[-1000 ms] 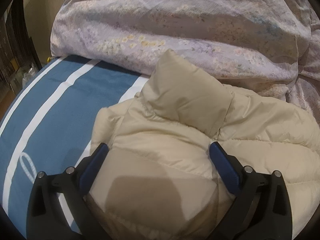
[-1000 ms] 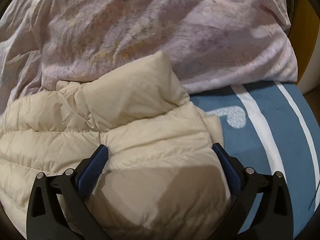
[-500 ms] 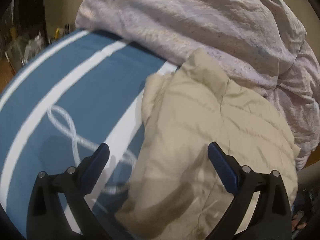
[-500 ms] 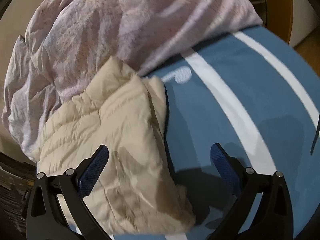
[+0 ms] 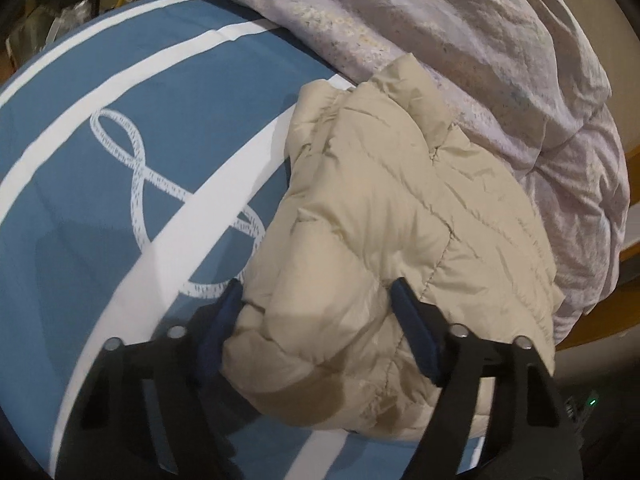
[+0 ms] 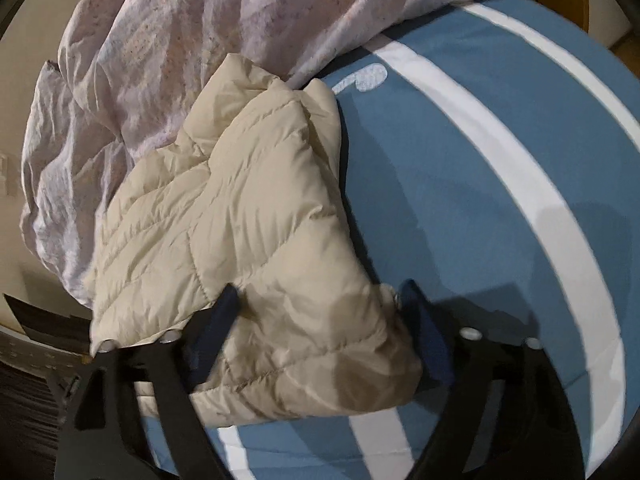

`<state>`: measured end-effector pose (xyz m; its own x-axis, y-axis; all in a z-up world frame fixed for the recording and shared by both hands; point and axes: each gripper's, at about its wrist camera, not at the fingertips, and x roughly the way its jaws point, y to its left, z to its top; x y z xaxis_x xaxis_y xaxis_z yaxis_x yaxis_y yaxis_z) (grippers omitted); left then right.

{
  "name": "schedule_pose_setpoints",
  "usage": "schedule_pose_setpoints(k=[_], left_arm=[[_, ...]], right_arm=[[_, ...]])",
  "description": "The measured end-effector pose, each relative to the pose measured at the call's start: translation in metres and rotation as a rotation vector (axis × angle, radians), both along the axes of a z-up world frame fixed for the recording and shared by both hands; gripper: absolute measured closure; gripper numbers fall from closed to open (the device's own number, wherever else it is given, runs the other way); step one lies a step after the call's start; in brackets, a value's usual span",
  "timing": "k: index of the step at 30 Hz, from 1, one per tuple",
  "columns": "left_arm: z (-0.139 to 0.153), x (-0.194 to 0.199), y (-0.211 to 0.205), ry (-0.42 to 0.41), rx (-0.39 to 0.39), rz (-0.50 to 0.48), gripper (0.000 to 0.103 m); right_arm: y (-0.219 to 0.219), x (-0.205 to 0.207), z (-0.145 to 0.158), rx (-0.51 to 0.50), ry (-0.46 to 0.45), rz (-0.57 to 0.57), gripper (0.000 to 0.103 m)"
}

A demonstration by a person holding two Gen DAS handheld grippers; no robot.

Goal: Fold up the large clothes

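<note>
A cream puffer jacket lies folded into a thick bundle on a blue bed sheet with white stripes. It also shows in the right wrist view. My left gripper has its fingers around the bundle's near left corner, closing on the padded fabric. My right gripper has its fingers around the bundle's near right corner, pressing into the fabric. The jacket's underside and far edge are hidden.
A rumpled lilac floral duvet is heaped behind the jacket and touches it; it also shows in the right wrist view. The bed sheet stretches to the right. A wooden bed frame and dark floor lie beyond the bed.
Both grippers pulled back from the jacket top, then came in at the bundle's near corners. Their fingers have narrowed from wide open and now squeeze the padded fabric.
</note>
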<state>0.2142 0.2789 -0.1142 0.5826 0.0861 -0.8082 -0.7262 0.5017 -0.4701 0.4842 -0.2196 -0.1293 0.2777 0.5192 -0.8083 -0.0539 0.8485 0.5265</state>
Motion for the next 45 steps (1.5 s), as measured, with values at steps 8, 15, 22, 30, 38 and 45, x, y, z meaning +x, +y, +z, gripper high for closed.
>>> schedule_pose_setpoints(k=[8, 15, 22, 30, 38, 45], left_arm=[[-0.003, -0.013, 0.004, -0.100, -0.131, 0.044, 0.074], [0.025, -0.023, 0.004, -0.154, -0.083, 0.024, 0.088], [0.045, -0.063, 0.008, -0.182, -0.046, 0.041, 0.088], [0.038, -0.128, 0.005, -0.167, -0.044, 0.075, 0.088], [0.031, -0.175, -0.004, -0.149, -0.040, 0.090, 0.088], [0.024, -0.184, -0.006, -0.100, -0.045, 0.101, 0.081]], right_arm=[[-0.012, -0.008, -0.011, 0.211, 0.086, -0.085, 0.074], [-0.014, -0.021, 0.019, 0.312, 0.033, -0.077, 0.083], [0.001, -0.048, 0.028, 0.309, 0.023, -0.008, 0.084], [0.001, -0.102, 0.020, 0.289, 0.043, 0.042, 0.084], [-0.007, -0.151, 0.010, 0.278, 0.063, 0.070, 0.084], [-0.005, -0.166, 0.027, 0.105, -0.015, 0.096, 0.070]])
